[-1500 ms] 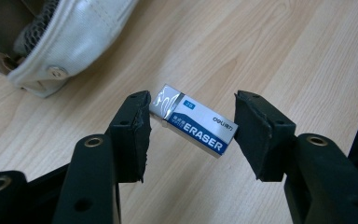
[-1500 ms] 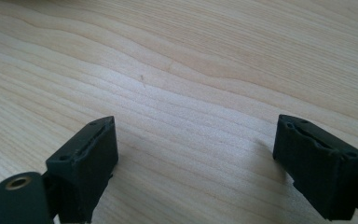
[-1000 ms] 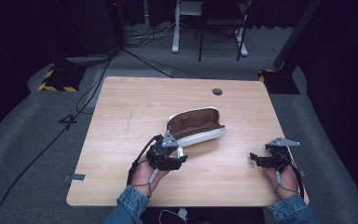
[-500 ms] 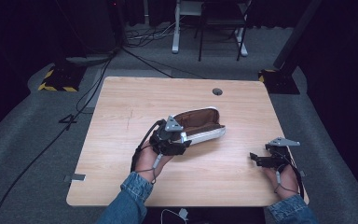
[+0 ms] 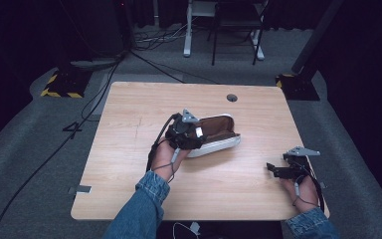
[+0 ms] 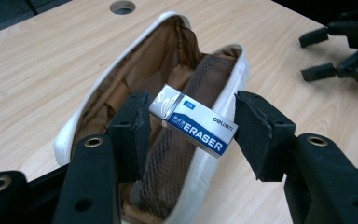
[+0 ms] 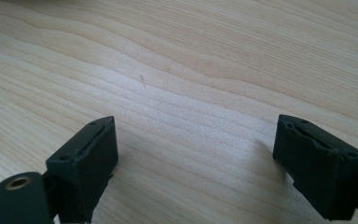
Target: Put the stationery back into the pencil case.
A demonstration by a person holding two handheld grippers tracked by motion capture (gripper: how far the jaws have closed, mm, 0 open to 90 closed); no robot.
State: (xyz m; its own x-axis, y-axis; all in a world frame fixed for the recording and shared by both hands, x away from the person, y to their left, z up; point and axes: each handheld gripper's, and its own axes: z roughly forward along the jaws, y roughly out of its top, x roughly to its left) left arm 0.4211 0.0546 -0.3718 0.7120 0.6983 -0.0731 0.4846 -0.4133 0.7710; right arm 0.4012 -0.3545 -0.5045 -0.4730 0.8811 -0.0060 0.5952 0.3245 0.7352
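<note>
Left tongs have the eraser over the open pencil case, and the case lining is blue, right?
Not quite: the left tongs do have the eraser over the open pencil case, but the left gripper view shows its lining is brown, not blue.

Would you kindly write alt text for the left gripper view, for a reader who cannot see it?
An eraser in a blue and silver sleeve sits between the left gripper's spread black jaws, above an open white pencil case with a brown lining on a wooden table. The other gripper shows at upper right.
</note>
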